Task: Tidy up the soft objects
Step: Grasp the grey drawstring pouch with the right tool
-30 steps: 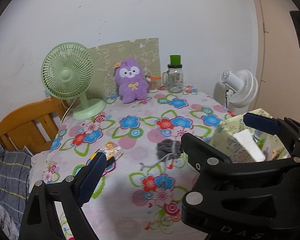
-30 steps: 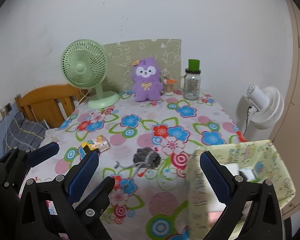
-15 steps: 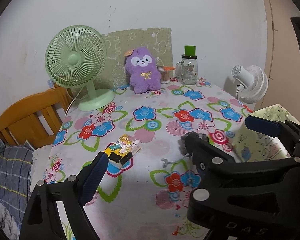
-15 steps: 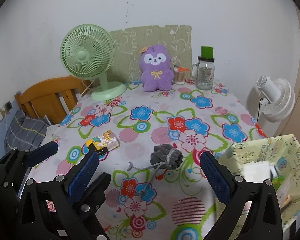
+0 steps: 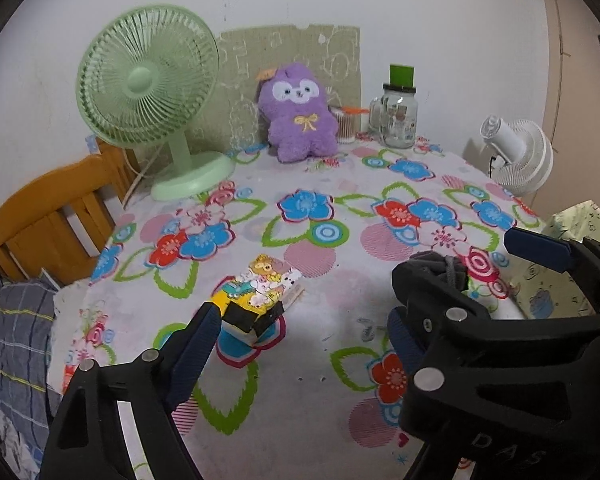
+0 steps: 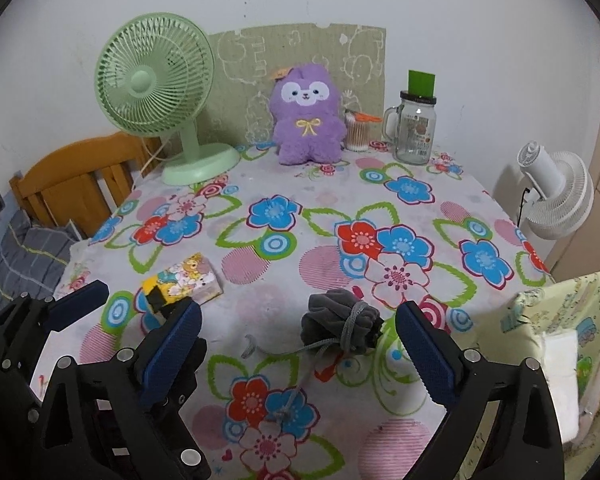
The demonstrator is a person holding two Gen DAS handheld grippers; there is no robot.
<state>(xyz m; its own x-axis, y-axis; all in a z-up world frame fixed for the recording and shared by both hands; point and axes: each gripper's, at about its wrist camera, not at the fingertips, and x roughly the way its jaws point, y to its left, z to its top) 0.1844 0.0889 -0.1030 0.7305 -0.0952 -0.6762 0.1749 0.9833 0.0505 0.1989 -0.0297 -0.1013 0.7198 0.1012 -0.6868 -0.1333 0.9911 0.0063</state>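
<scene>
Left view: left tongs [image 5: 304,320] wide, just narrowing, empty, over cartoon packet [image 5: 262,292] on flowered tabletop [image 5: 312,184]; right view: right tongs [image 6: 298,328] wide, just narrowing, straddling untouched grey pouch [image 6: 340,322], cloth bin [image 6: 560,340] at right edge.

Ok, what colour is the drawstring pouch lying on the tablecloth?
Dark grey, with a lighter grey cord; the drawstring pouch shows best in the right wrist view.
</scene>
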